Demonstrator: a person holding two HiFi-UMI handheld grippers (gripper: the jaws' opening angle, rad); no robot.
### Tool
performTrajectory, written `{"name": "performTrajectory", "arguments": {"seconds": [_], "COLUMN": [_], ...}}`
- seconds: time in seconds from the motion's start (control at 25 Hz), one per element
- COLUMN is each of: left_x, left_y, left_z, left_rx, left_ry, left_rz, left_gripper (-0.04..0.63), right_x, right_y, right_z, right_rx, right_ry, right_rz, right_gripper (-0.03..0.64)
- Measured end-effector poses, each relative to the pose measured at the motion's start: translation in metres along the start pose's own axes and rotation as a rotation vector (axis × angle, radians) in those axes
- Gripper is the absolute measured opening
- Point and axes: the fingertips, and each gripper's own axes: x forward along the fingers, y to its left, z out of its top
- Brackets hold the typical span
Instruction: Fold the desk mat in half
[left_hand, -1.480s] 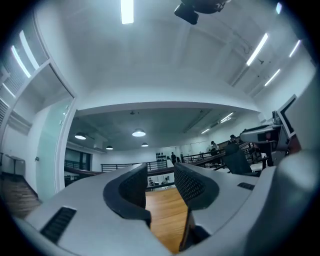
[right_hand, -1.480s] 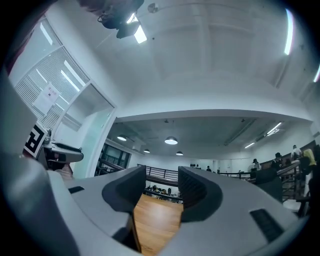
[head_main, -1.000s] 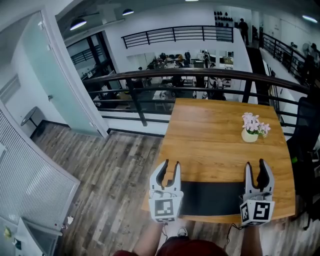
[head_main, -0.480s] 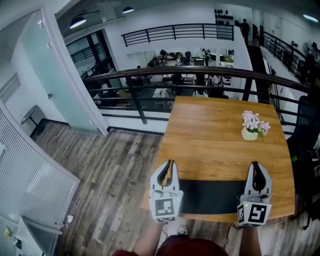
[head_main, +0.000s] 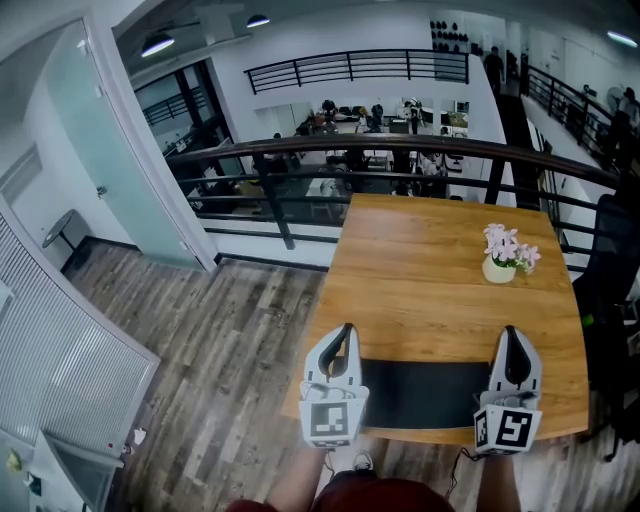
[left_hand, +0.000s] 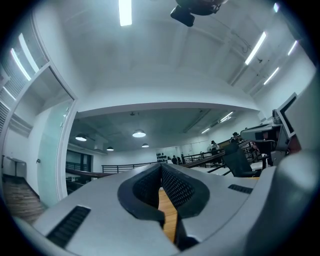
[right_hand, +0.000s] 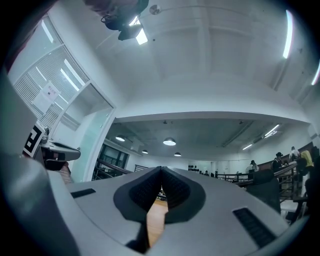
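Observation:
The black desk mat (head_main: 425, 393) lies flat along the near edge of the wooden table (head_main: 430, 270). My left gripper (head_main: 346, 330) rests over the mat's left end and points away from me. Its jaws are closing the last bit, and the pads meet with nothing between them. My right gripper (head_main: 511, 333) lies over the mat's right end the same way, its jaws also closing to a touch on nothing. In the left gripper view, the left gripper (left_hand: 161, 167) shows only table wood below its tips. The right gripper (right_hand: 161, 170) shows the same in the right gripper view.
A small pot of pink flowers (head_main: 500, 262) stands at the table's far right. A dark railing (head_main: 400, 150) runs behind the table, above a drop to a lower floor. A black chair (head_main: 612, 265) sits at the right. Wood flooring lies left of the table.
Both grippers' jaws went from wide apart to fully together. Both stayed at the mat's two ends, with only slight shifts.

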Motion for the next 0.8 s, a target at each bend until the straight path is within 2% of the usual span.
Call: {"name": "performTrajectory", "arguments": {"seconds": [0.24,0.44,0.6,0.8], "left_x": [-0.006,-0.004,-0.005,-0.003], "left_y": [0.005,0.007,0.006,0.004], "left_z": [0.007,0.002,-0.004,-0.002], "left_rx": [-0.005,-0.02,0.005,-0.01], "left_ry": [-0.024,-0.009,0.011,0.003], "left_rz": [0.012,0.028,0.022,0.015], "left_gripper": [0.02,0.02,0.02,0.02], "right_x": [-0.001,0.0,0.0,0.002], "right_y": [0.008,0.006,0.003,0.002], "right_z": [0.001,-0.003,-0.006,-0.005], "right_rx": [-0.004,-0.007,-0.001,-0.012], "right_ry": [-0.006,0.01,0.019,0.018], "right_rz": [0.015,0.02,0.003,0.006], "right_gripper": [0.011,0.011,0.011,0.011]}}
